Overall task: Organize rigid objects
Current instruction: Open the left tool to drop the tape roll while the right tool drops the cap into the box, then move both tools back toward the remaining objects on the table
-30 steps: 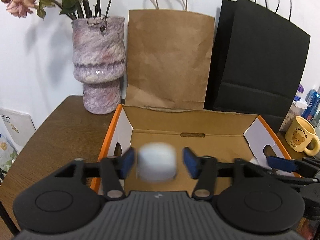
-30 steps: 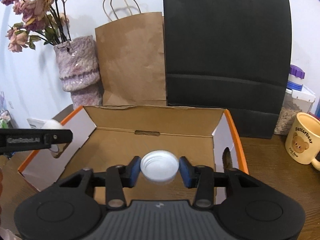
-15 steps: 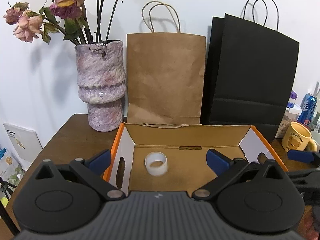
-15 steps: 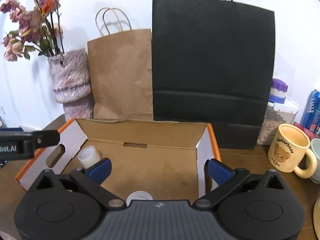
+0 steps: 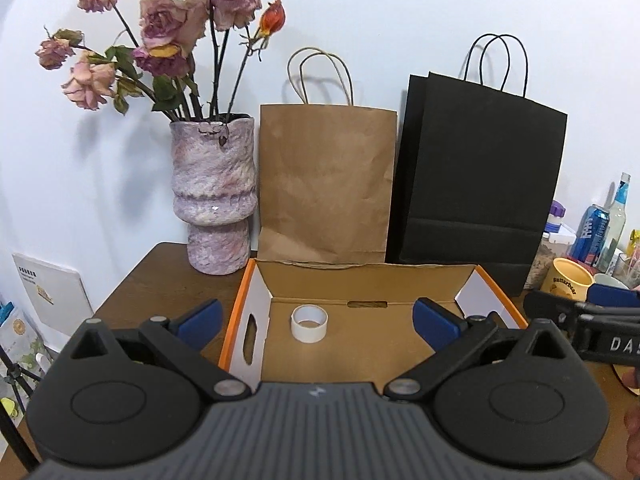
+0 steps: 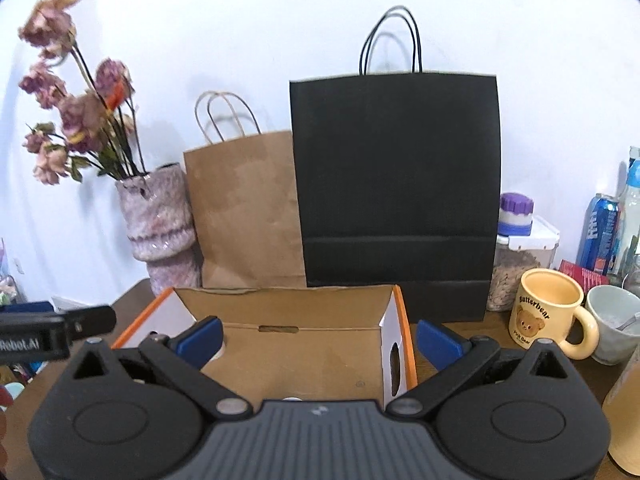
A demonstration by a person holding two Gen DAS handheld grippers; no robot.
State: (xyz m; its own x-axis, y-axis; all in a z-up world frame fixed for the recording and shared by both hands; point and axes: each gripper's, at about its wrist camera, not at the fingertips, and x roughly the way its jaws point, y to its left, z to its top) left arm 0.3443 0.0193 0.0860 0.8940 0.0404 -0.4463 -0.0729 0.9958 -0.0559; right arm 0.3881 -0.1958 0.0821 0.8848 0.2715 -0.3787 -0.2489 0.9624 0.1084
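Note:
An open cardboard box point(image 5: 360, 282) with orange edges lies on the wooden table. A small white cup point(image 5: 309, 323) stands on the box floor, near its left wall. My left gripper point(image 5: 316, 320) hangs open above the box's near edge, with nothing between its blue pads. In the right wrist view the same box point(image 6: 280, 308) is ahead, and my right gripper point(image 6: 319, 338) is open and empty over its near side. Only a sliver of a white lid point(image 6: 292, 399) shows above the gripper body. Each gripper appears at the edge of the other's view.
Behind the box stand a purple vase point(image 5: 214, 196) of dried roses, a brown paper bag point(image 5: 326, 184) and a black paper bag point(image 5: 476, 184). To the right are a yellow bear mug point(image 6: 548, 312), a white cup point(image 6: 614, 322), a jar, cans and bottles.
Both grippers opened wide and let go of their white pieces, which now lie in the box. Both then pulled back and rose away from it.

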